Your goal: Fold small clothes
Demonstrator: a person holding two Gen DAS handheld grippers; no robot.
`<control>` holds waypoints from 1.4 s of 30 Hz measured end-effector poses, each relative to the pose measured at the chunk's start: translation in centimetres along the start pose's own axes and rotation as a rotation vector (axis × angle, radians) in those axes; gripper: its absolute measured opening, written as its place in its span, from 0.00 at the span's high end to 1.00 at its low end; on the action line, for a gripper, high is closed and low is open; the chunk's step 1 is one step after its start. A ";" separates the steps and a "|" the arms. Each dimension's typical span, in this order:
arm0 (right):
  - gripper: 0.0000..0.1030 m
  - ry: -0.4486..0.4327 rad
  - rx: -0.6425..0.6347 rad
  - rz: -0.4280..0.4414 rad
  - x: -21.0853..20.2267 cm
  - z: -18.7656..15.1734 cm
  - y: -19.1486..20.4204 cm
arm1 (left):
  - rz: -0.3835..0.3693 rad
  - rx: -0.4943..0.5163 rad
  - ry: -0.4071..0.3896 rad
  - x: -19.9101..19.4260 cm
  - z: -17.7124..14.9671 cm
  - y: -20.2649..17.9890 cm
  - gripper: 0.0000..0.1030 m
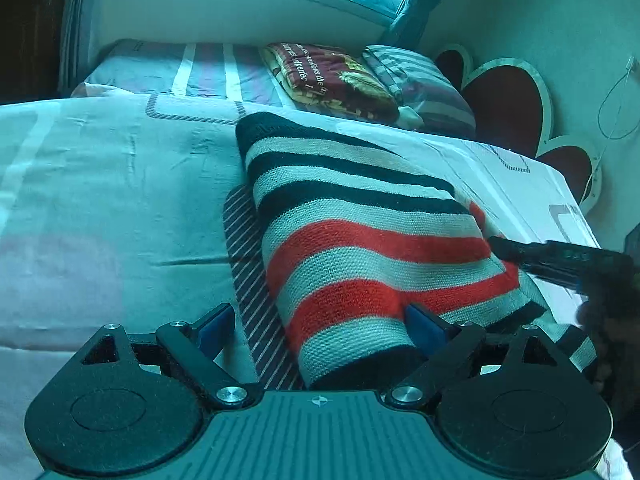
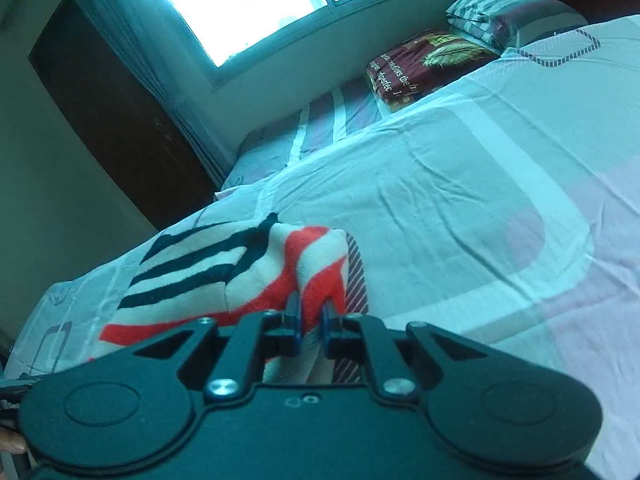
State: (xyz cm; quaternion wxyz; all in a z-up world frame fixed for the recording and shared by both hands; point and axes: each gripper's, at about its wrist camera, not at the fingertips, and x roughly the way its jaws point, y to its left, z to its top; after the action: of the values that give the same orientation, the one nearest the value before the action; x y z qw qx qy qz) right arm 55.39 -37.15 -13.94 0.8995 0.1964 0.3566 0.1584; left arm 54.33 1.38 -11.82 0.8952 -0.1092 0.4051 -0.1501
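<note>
in the left wrist view the left gripper (image 1: 320, 320) stands wide open, its blue pads (image 1: 216, 326) spread to either side of the near end of a striped sweater (image 1: 360, 216) and pinching nothing. the sweater lies on the bed (image 1: 100, 200) just ahead of the fingers, already doubled into a thick, roughly oblong bundle with a rounded rolled edge nearest the camera. it is a coarse rib knit in bands of black, cream and red, soft and bulky. under it peeks a thinner cloth (image 1: 248, 280) with fine pinstripes, lying flat. at the right edge the right gripper (image 1: 504, 250) reaches in and touches the sweater's far side. further off sit a folded maroon blanket (image 1: 332, 76) and a striped pillow (image 1: 420, 84). in the right wrist view the right gripper (image 2: 312, 314) is closed tight on a pinch of the sweater (image 2: 200, 280), red and cream knit bunched between the narrow fingers. the fabric rises into a peak there and looks lifted off the smooth, lightly creased bed (image 2: 440, 200). the pinstriped cloth (image 2: 356, 276) shows just beside the grip. judging from this, the fold looks well under way: one or more folds are in, but this held edge has yet to be laid down and flattened, and the pinstriped piece looks unfolded.
</note>
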 end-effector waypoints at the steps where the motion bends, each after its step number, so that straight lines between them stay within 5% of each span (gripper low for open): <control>1: 0.75 -0.011 0.020 -0.001 -1.0 0.0 0.3 | 0.005 0.007 -0.006 -0.6 -0.1 0.0 0.11; 4: 0.62 -0.059 0.048 0.049 -5.5 -1.4 1.0 | -0.019 0.017 -0.030 -2.8 -1.1 0.1 0.11; 10: 0.63 0.035 0.023 0.090 -9.8 -6.0 2.6 | -0.073 -0.045 -0.059 -4.7 -3.0 0.8 0.11; 18: 0.91 0.105 -0.057 -0.027 -8.6 -8.1 3.4 | -0.020 0.011 -0.030 -4.7 -4.3 -0.3 0.11; 26: 0.92 0.107 -0.047 -0.046 -8.4 -8.7 3.1 | -0.019 -0.010 -0.033 -4.3 -5.1 0.2 0.10; 29: 0.89 0.113 -0.058 -0.052 -8.6 -8.3 3.6 | 0.009 0.002 -0.018 -4.8 -4.5 -0.5 0.11; 31: 0.67 0.046 -0.088 -0.086 -10.0 -7.8 4.5 | -0.003 0.011 -0.044 -6.2 -4.0 -1.2 0.10; 35: 0.68 -0.018 -0.128 -0.084 -11.0 -6.3 5.5 | 0.025 0.060 -0.057 -6.5 -3.3 -2.2 0.10; 42: 0.65 0.122 -0.133 -0.134 -6.4 -6.5 4.6 | 0.052 0.090 -0.007 -4.5 -3.8 -2.5 0.10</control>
State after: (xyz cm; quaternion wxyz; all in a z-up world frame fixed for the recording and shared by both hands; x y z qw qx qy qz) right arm 45.71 -34.36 -12.39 0.8957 0.1019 0.4120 0.1330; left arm 48.19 0.42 -10.39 0.9042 -0.0586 0.3977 -0.1444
